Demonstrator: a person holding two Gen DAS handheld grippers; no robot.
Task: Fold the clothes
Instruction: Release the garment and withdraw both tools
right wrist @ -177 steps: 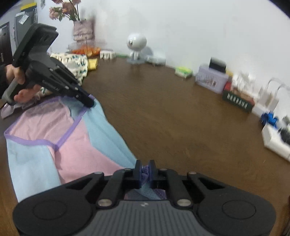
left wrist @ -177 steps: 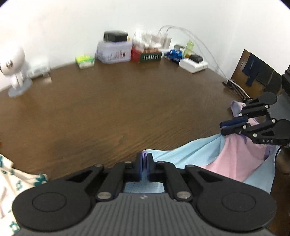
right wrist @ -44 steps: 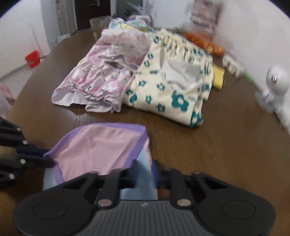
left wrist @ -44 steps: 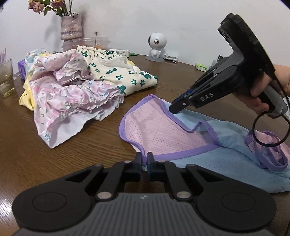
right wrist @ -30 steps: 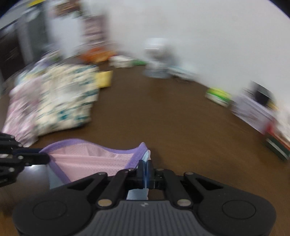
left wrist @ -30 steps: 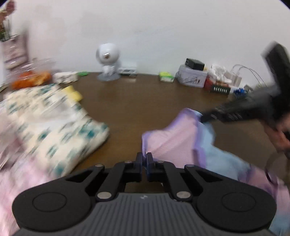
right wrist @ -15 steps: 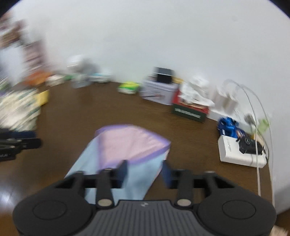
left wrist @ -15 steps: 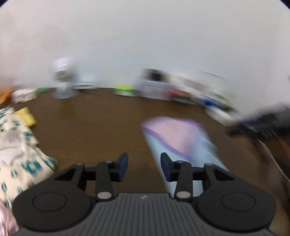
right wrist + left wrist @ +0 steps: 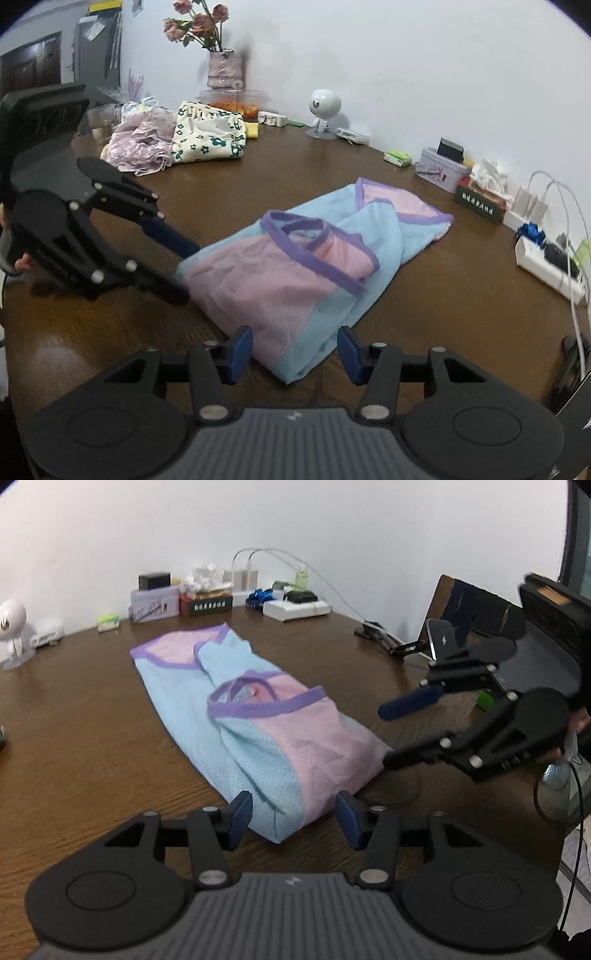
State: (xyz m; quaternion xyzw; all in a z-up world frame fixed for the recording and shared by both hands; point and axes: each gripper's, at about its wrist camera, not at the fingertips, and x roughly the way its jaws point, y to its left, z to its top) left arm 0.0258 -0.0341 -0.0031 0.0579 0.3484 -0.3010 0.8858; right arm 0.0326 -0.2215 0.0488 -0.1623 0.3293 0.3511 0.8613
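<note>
The left gripper point(image 9: 293, 818) and right gripper point(image 9: 294, 350) both stand with jaws apart, 2 blue pads each clear of cloth, gripping nothing. The pink-and-blue mesh garment point(image 9: 255, 720) lies folded lengthwise on the brown wooden table point(image 9: 74, 738), its near end between both grippers' pads.

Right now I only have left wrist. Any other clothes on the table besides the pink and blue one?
Observer: Yes. The right wrist view shows a floral cream garment and a crumpled pink floral garment at the table's far left end, apart from the pink and blue mesh garment.
Operator: Anything behind them?
Observer: A vase of dried flowers by the wall.
Operator: Is my left gripper gripping cloth?
Observer: No. The left gripper is open, its fingertips at the garment's edge.
</note>
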